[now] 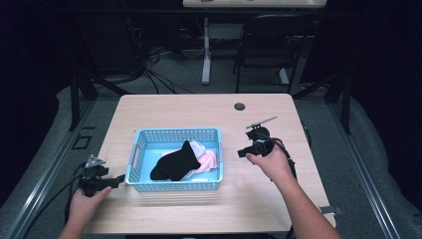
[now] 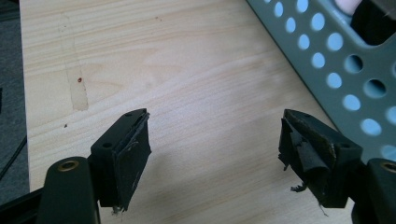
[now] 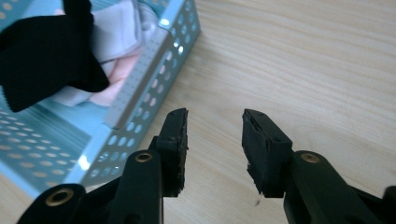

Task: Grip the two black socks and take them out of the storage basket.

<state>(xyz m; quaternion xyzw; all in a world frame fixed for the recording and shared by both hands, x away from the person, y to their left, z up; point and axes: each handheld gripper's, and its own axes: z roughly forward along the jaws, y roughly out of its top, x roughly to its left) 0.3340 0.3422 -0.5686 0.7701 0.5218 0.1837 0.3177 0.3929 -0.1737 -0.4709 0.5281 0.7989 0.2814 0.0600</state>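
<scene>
A light blue perforated basket [image 1: 139,154] stands in the middle of the wooden table [image 1: 199,107]. Inside it a black garment [image 1: 175,162] lies on pink and white cloth [image 1: 206,159]. My left gripper [image 1: 121,178] sits just left of the basket's near left corner, open and empty, its jaws over bare wood [image 2: 212,140] beside the basket wall [image 2: 336,60]. My right gripper [image 1: 241,153] hovers just right of the basket, open with nothing between its jaws [image 3: 215,144]. In the right gripper view, the black garment [image 3: 42,51] drapes over pale cloth [image 3: 123,35].
A round grommet hole [image 1: 240,106] is in the table near the far edge. A black chair [image 1: 266,45] and a white table leg [image 1: 206,50] stand on the floor beyond. Cables [image 1: 149,69] trail on the floor at the back left.
</scene>
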